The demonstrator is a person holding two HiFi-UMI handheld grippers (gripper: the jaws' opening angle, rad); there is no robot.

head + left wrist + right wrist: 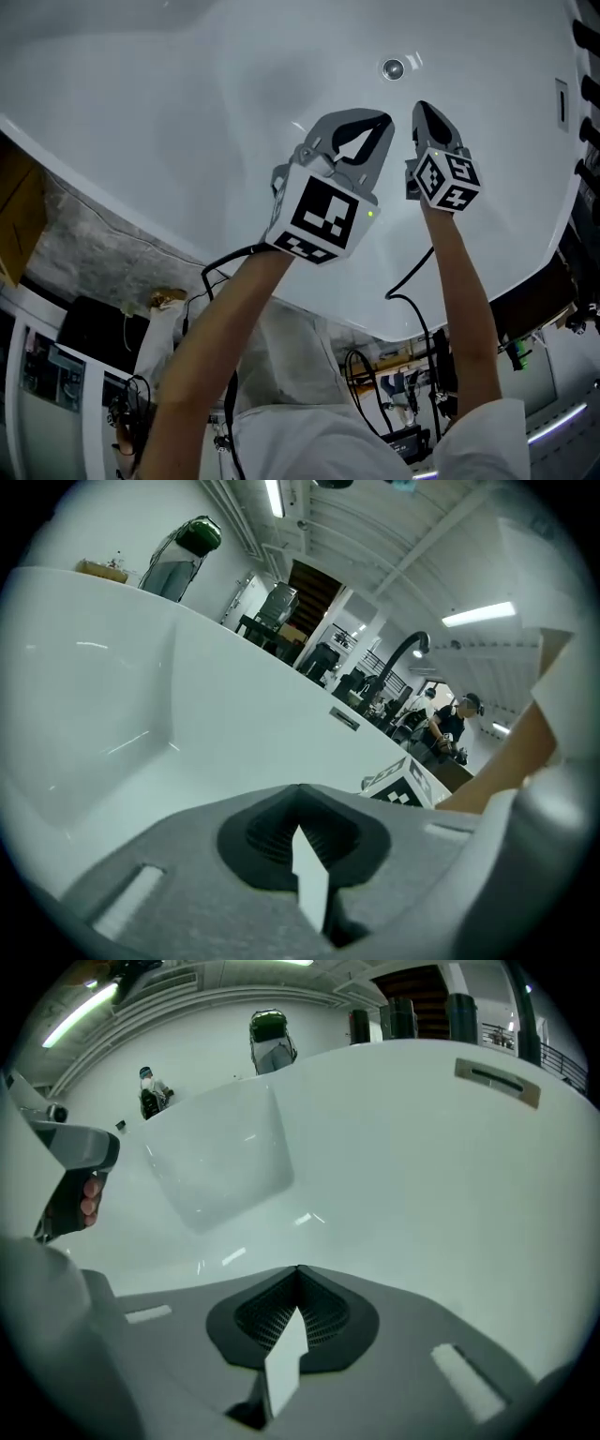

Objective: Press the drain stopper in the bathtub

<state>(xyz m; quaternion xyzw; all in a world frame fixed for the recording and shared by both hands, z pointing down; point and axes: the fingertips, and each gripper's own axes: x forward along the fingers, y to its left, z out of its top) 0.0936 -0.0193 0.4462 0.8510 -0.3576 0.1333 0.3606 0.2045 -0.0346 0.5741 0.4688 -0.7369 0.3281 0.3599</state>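
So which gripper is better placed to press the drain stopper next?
Right, narrowly. In the head view the right gripper sits slightly nearer the drain stopper than the left gripper. Both are shut and empty, so either could press.

The right gripper has its two jaws pressed together with nothing between them, over the white bathtub. High on the bathtub wall sits a small flat plate. At the bathtub's left side, fingers grip a dark handle
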